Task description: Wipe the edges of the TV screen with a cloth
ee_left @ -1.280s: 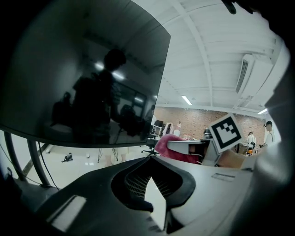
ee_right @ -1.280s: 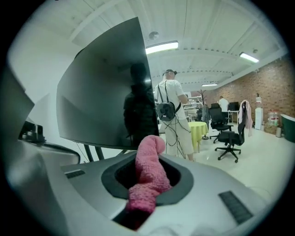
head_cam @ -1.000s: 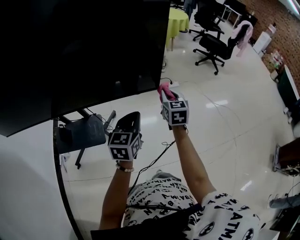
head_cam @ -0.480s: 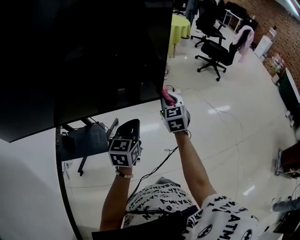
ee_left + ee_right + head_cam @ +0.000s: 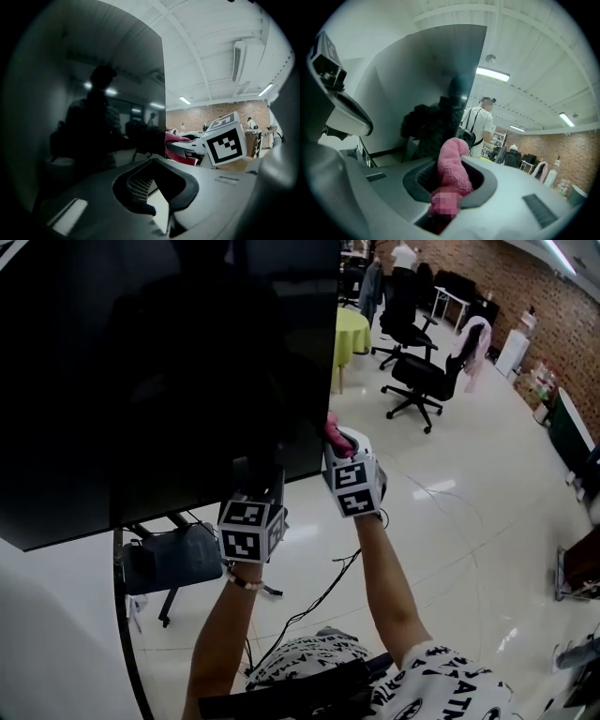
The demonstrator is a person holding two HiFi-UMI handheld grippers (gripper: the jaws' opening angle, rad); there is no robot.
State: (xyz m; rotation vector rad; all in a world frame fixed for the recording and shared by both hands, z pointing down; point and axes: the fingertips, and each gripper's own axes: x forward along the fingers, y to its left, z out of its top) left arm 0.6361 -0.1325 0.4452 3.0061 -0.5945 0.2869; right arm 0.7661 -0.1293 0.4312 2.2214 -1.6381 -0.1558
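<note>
Ok, quick status from my end. The TV screen (image 5: 169, 381) is dark and fills most of the upper left of the head view, with its bottom edge sloping down toward the left.

My right gripper (image 5: 335, 439) is up at the screen's right-hand edge, close to the lower right corner, and its fingers are pinching the pink cloth (image 5: 332, 430). In the right gripper view the cloth (image 5: 452, 166) sticks up out of the right gripper (image 5: 449, 187) as a fuzzy roll, clamped between the fingers. The TV screen (image 5: 431, 84) is right behind it.

The left gripper view gives a side look at this. There the cloth (image 5: 177, 137) sits right up against the vertical edge of the TV screen (image 5: 93, 108), and it looks like it's touching.

The left gripper (image 5: 264, 479) is just to the left of the right one and a bit lower, in front of the screen's bottom edge. It's black on black there, so I can't tell if it touches the glass. In its own view the left gripper (image 5: 157, 183) has its fingers spread with nothing between them.

Around all this there's a glossy white floor (image 5: 450, 521), with the black stand (image 5: 173, 559) under the screen. Further back are a couple of office chairs (image 5: 417, 371) and a round table (image 5: 352, 329) with a yellow-green cover. A brick wall (image 5: 534, 277) runs along the far side.
</note>
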